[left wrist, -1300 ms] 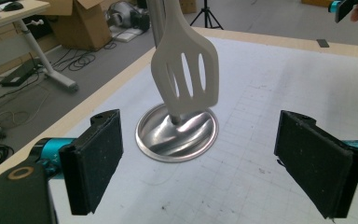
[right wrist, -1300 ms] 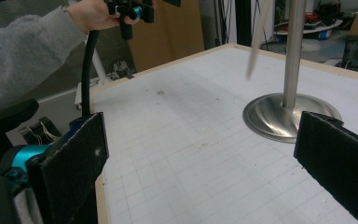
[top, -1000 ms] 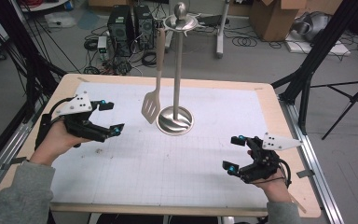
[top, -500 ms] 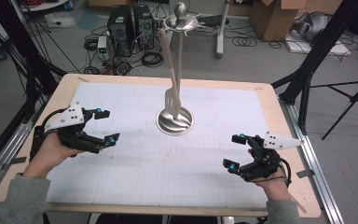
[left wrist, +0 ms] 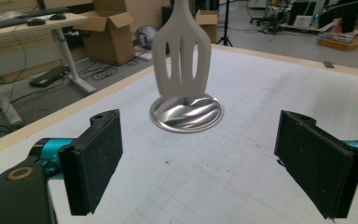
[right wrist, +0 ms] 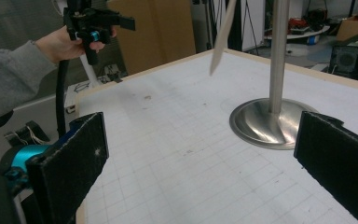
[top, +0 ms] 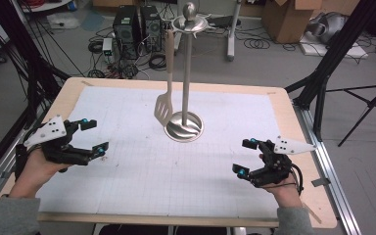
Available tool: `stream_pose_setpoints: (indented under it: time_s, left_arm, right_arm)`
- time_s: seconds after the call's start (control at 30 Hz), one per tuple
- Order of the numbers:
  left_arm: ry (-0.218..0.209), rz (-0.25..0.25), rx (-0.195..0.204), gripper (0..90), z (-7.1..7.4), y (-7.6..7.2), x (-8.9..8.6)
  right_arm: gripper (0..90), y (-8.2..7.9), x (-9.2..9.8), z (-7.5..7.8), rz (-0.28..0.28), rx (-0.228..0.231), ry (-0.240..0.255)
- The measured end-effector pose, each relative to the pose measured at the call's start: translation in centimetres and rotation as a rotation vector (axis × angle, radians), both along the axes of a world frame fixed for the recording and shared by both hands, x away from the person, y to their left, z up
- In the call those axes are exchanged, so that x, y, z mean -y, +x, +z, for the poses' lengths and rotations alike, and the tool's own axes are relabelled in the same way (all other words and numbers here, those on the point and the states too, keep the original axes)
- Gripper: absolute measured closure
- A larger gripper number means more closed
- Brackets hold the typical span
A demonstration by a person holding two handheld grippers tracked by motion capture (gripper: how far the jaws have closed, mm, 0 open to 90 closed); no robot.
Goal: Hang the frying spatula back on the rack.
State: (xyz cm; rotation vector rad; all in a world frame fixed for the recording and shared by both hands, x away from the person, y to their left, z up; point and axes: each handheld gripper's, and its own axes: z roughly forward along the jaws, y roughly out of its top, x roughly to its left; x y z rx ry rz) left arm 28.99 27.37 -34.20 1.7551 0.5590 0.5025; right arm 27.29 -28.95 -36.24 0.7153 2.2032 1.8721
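Table (top: 293, 122), wood-edged, topped with a white gridded mat (top: 142, 171) over nearly its whole surface. Steel utensil stand (top: 185, 73) upright near the far middle of the mat: round base flat on the grid, slim post rising to a disc and ball on top. Beige slotted spatula (top: 162, 108) hanging from that top disc, just left of the post, blade down and clear of the base. Left gripper (top: 92, 137) held above the mat's left edge, well apart from the stand, jaws spread wide with nothing between them, spatula blade straight ahead in the left gripper view. Right gripper (top: 245, 157) low near the front right of the mat, likewise well apart from the stand, jaws spread wide and empty.
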Motion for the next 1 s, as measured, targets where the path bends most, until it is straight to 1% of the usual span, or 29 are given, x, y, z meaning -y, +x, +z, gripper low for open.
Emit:
stream_pose_setpoints:
  time_s: [0.03, 0.07, 0.17, 0.2, 0.27, 0.37, 0.4, 0.43, 0.57, 0.7, 0.73, 0.77, 0.83, 0.87, 0.93, 1.0]
  left_arm:
    - [0.001, 0.008, -0.003, 15.7, -0.1, -0.1, -0.2]
    - [0.002, 0.017, -0.005, 15.7, -0.3, -0.1, -0.4]
    - [0.006, 0.040, -0.019, 15.6, -0.7, -0.2, -0.9]
    - [0.007, 0.059, -0.024, 14.9, -0.9, -0.2, -1.2]
    - [0.007, 0.076, -0.026, 14.3, -1.1, -0.3, -1.5]
    - [0.006, 0.091, -0.031, 14.3, -1.4, -0.6, -2.1]
    - [0.005, 0.095, -0.034, 14.3, -1.6, -0.6, -2.3]
    - [0.005, 0.100, -0.038, 14.3, -1.7, -0.7, -2.5]
    - [0.002, 0.128, -0.061, 14.2, -2.6, -1.0, -3.5]
    - [-0.003, 0.147, -0.074, 13.9, -3.1, -1.4, -4.1]
    - [0.000, 0.147, -0.076, 13.9, -3.3, -1.5, -4.3]
    - [0.004, 0.148, -0.078, 13.9, -3.3, -1.5, -4.4]
    - [0.010, 0.160, -0.077, 13.9, -3.4, -1.5, -4.6]
    - [-0.002, 0.164, -0.075, 13.9, -3.3, -1.5, -4.7]
    - [-0.006, 0.168, -0.065, 13.9, -3.2, -1.5, -4.7]
    - [-0.012, 0.178, -0.060, 13.9, -3.1, -1.5, -4.8]
  right_arm:
    - [1.8, 0.0, 0.0, 0.0, -0.004, -0.006, 0.002]
    - [1.8, 0.0, 0.0, 0.0, -0.003, 0.000, 0.003]
    - [1.8, 0.2, -0.1, -0.2, -0.006, -0.002, 0.004]
    - [1.8, 0.3, -0.1, -0.2, -0.005, -0.004, 0.007]
    - [1.8, 0.5, -0.2, -0.3, -0.004, -0.001, 0.006]
    - [1.8, 0.8, -0.1, -0.4, -0.009, 0.001, -0.001]
    - [1.8, 0.8, 0.0, -0.4, -0.013, -0.006, -0.002]
    - [1.8, 0.9, 0.0, -0.4, -0.019, 0.004, 0.001]
    - [1.8, 1.0, 0.3, -0.3, -0.042, 0.007, 0.015]
    - [1.8, 1.1, 0.5, -0.4, -0.058, 0.010, 0.018]
    - [1.8, 1.1, 0.5, -0.4, -0.062, 0.019, 0.017]
    - [1.8, 1.1, 0.6, -0.4, -0.069, 0.017, 0.018]
    - [1.8, 1.1, 0.6, -0.4, -0.074, 0.012, 0.021]
    - [1.8, 1.1, 0.6, -0.4, -0.074, 0.012, 0.022]
    - [1.8, 1.1, 0.5, -0.4, -0.074, 0.015, 0.026]
    - [1.8, 1.2, 0.5, -0.5, -0.071, 0.015, 0.019]
